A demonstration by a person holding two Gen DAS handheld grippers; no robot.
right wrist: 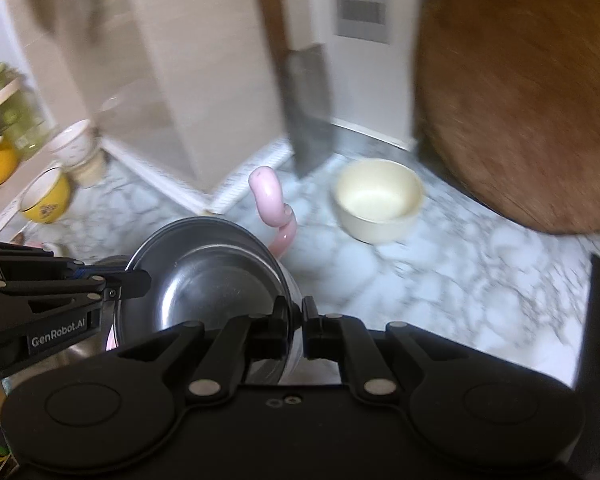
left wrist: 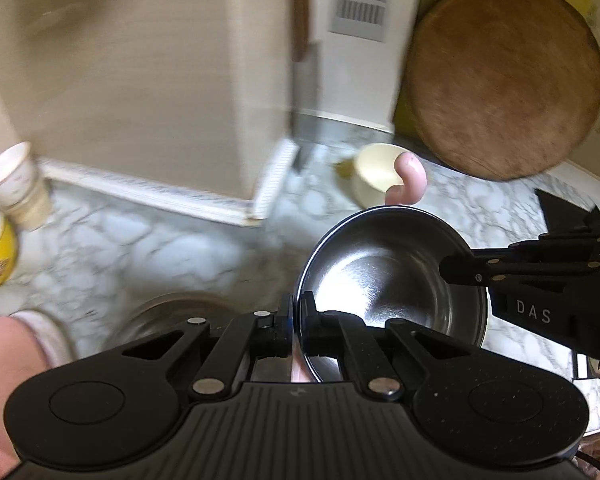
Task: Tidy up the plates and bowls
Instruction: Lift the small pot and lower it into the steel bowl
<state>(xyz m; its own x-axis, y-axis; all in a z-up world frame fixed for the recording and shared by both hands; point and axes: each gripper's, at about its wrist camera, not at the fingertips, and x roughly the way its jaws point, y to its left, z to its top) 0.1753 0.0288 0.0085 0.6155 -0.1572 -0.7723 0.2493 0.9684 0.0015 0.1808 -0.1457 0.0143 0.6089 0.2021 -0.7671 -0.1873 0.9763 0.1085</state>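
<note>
A steel bowl (left wrist: 388, 276) is held above the marble counter (left wrist: 140, 240) by both grippers. My left gripper (left wrist: 298, 320) is shut on its near-left rim. My right gripper (right wrist: 296, 320) is shut on its right rim and shows in the left wrist view (left wrist: 460, 270) coming in from the right. The bowl also shows in the right wrist view (right wrist: 204, 280), with the left gripper (right wrist: 140, 284) on its left rim. A cream bowl (right wrist: 378, 200) stands on the counter beyond, also seen in the left wrist view (left wrist: 374, 174). A pink curved object (right wrist: 270, 200) rises behind the steel bowl.
A round wooden board (right wrist: 520, 100) leans at the back right. A cleaver (right wrist: 308, 112) hangs against the wall. A yellow bowl (right wrist: 46, 198), white cups (right wrist: 76, 148) and a jar (right wrist: 8, 112) stand at the left. A steel rim (left wrist: 172, 312) lies below the left gripper.
</note>
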